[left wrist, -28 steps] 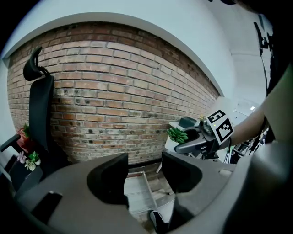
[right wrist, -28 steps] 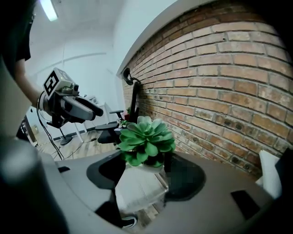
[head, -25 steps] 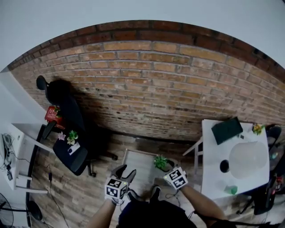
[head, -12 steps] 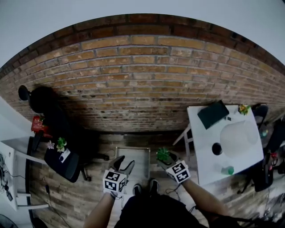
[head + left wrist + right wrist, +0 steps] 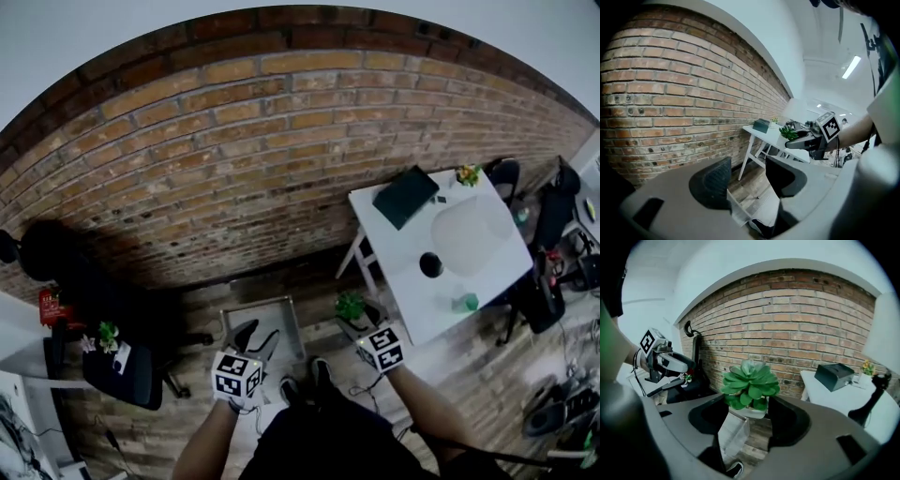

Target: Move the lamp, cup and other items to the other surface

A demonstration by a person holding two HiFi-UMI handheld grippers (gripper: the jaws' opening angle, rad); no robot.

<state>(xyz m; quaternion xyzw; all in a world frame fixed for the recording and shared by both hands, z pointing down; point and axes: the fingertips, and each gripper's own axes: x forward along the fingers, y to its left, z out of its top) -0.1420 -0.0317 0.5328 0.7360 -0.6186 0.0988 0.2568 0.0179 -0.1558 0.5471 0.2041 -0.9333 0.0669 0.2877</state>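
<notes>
The right gripper (image 5: 747,411) clamps a green rosette succulent (image 5: 749,383) by its small white pot, beside the left edge of the smooth white rectangular desk (image 5: 398,267). The left gripper (image 5: 746,180) is empty, its ribbed black pads apart.

Ahead of me a brick wall (image 5: 281,141) curves across and meets a wooden plank floor (image 5: 478,361). On my left a black office chair (image 5: 127,380) stands near the wall. A pale-rimmed rectangular frame (image 5: 258,303) lies on the floor just before my shoes (image 5: 322,370).
</notes>
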